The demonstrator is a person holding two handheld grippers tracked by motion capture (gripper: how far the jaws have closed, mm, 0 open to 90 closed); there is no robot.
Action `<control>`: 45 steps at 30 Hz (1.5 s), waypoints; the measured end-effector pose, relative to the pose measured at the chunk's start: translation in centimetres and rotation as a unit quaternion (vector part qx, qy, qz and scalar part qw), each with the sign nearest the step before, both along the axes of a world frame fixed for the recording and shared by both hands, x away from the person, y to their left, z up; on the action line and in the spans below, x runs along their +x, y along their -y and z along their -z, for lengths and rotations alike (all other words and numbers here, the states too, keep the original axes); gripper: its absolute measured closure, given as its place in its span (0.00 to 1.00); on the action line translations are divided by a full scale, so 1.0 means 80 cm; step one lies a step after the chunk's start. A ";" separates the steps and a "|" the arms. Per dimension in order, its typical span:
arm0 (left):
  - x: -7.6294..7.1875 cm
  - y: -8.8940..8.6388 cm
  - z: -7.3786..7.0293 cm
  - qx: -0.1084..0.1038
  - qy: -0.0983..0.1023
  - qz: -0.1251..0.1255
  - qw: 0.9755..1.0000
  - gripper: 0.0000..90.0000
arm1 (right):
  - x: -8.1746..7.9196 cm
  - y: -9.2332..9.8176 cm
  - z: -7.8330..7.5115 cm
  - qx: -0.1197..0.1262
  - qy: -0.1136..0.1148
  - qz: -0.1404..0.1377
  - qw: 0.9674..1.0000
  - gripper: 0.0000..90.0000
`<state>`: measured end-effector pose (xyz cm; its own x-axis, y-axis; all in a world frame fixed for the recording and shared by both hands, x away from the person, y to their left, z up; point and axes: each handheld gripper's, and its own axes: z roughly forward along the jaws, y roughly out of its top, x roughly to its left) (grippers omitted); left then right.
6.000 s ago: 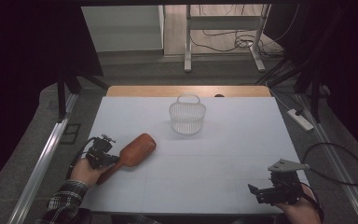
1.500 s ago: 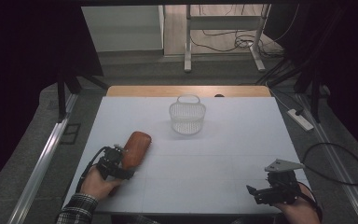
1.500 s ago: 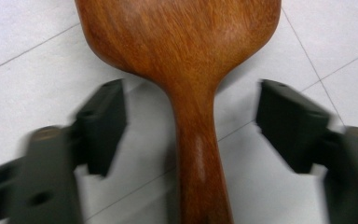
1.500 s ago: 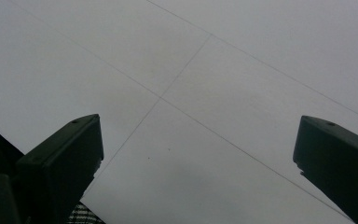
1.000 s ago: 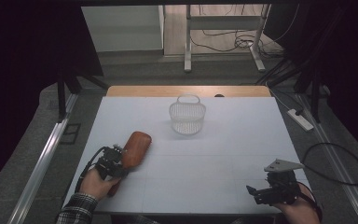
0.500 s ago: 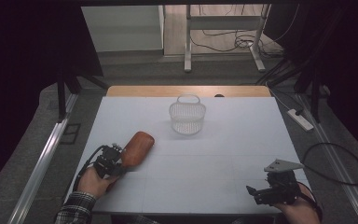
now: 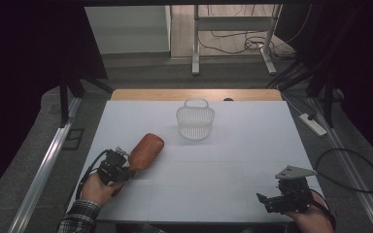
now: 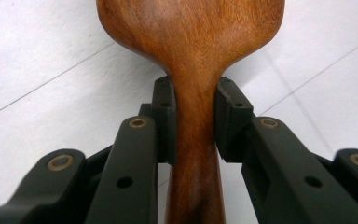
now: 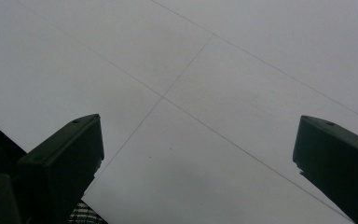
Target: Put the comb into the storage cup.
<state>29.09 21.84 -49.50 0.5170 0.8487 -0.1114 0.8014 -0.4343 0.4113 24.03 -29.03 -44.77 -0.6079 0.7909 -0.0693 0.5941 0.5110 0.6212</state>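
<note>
A wooden utensil (image 7: pixel 145 150) with a broad oval head lies at the left of the white table (image 7: pixel 243 145), its head pointing away and to the right. My left gripper (image 7: pixel 125 170) is shut on its narrow neck. In the left gripper view both pads (image 8: pixel 165 119) press the sides of the wooden utensil's (image 8: pixel 191 32) neck just below the head, with my left gripper (image 8: pixel 193 100) centred on it. My right gripper (image 7: pixel 264 203) rests at the near right corner; in the right gripper view my right gripper (image 9: pixel 198 140) stands wide open over bare table.
A small white mesh basket (image 7: pixel 195 121) with a handle stands upright at the middle back of the table. A power strip (image 7: pixel 313 124) and cables lie on the floor beyond the table's right edge.
Since the oldest frame my left hand has come nearer the front edge and a bit right, and the utensil's head swung slightly. Over the last second hardly anything moved. The right hand stayed still.
</note>
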 end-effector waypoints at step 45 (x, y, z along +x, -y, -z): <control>-0.028 0.032 -0.055 -0.094 0.114 0.077 0.986 0.80 | -0.008 0.003 -0.009 0.049 0.043 -0.009 0.998 0.00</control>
<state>26.82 19.28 -45.13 0.6675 0.7338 -0.1263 0.6100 -0.4416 0.6579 23.38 -29.30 -44.05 -0.6174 0.7853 -0.0455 0.5275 0.4562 0.7166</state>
